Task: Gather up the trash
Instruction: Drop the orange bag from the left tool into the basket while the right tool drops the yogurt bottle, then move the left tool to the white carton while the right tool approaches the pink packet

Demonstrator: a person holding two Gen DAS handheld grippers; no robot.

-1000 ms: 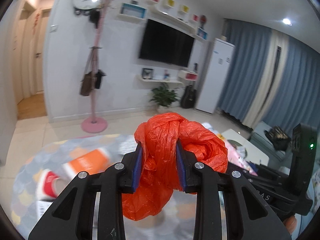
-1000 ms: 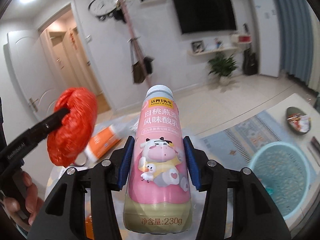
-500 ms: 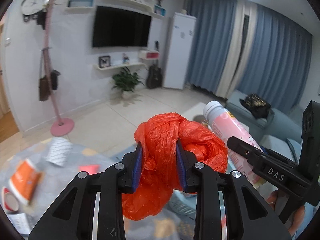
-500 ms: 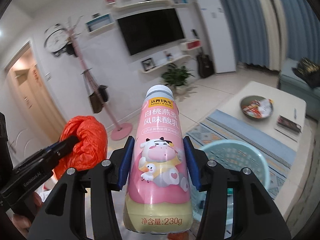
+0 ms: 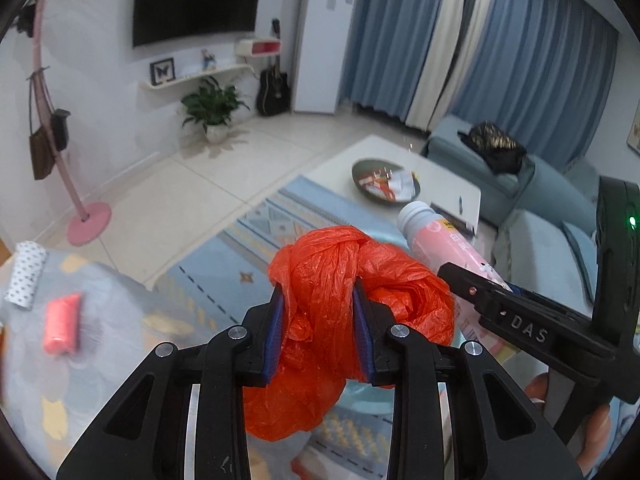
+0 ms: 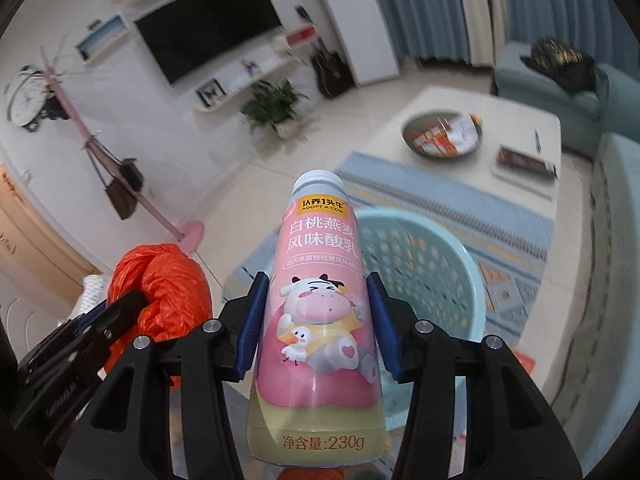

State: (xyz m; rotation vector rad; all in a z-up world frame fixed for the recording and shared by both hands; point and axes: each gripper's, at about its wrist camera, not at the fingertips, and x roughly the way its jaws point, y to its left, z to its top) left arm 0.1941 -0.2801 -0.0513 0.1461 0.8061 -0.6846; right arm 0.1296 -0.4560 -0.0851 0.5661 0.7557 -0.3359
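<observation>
My left gripper (image 5: pixel 318 332) is shut on a crumpled orange plastic bag (image 5: pixel 320 304), held up in the air. The bag also shows at the lower left of the right wrist view (image 6: pixel 168 280). My right gripper (image 6: pixel 318 320) is shut on a pink yogurt bottle (image 6: pixel 320 280) with a white cap, held upright. The bottle also shows at the right of the left wrist view (image 5: pixel 440 240). A light teal perforated basket (image 6: pixel 440 260) stands on the rug just behind and below the bottle; part of its rim shows under the bag (image 5: pixel 368 396).
A pink wrapper (image 5: pixel 62 322) and a dotted white pack (image 5: pixel 26 274) lie on the patterned mat at left. A white coffee table (image 6: pixel 520 140) carries a bowl of snacks (image 6: pixel 442 134). A blue sofa (image 5: pixel 540 208) is at right, a pink coat stand (image 5: pixel 86 220) at left.
Both grippers swung right and tilted down with their loads. The basket, rug and coffee table now sit closer and more central; the orange box on the mat has left the view.
</observation>
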